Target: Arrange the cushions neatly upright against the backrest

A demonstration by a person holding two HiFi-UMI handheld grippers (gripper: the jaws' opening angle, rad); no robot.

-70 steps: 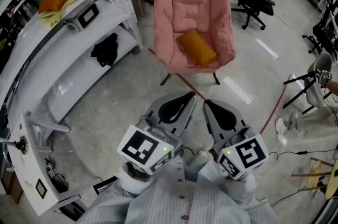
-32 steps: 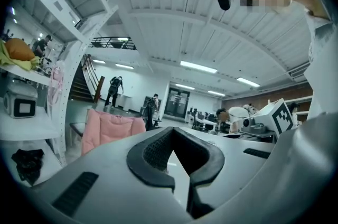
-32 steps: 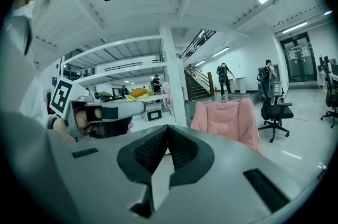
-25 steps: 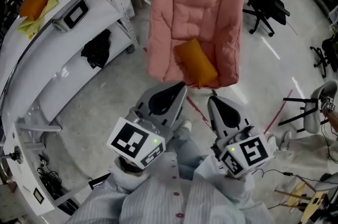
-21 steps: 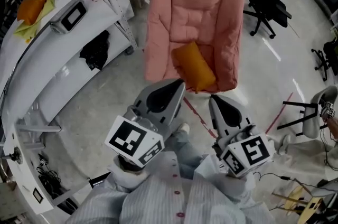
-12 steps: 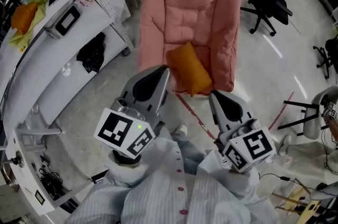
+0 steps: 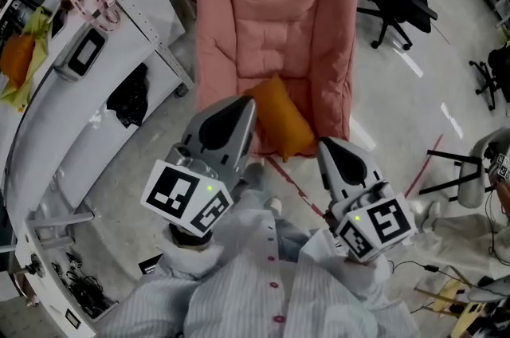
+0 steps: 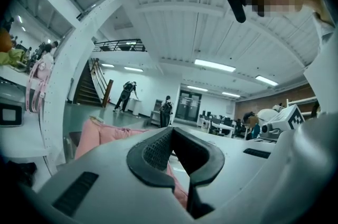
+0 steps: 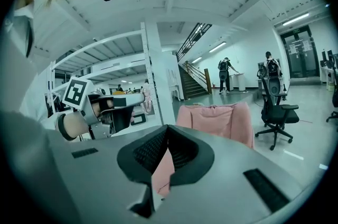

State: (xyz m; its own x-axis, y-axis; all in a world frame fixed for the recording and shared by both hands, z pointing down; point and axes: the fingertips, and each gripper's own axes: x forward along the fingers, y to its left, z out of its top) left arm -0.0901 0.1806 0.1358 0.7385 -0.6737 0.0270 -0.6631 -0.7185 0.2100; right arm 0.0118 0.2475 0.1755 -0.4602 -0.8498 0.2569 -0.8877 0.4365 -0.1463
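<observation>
Orange cushion (image 7: 279, 119) on pink armchair (image 7: 271, 17)

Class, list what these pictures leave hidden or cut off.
- Head view: the left gripper covers the near left corner of the orange cushion.
- Both gripper views: each gripper's own body hides the cushion; just the pink armchair peeks over.
- Head view: the left edge cuts an orange item on the shelf.
</observation>
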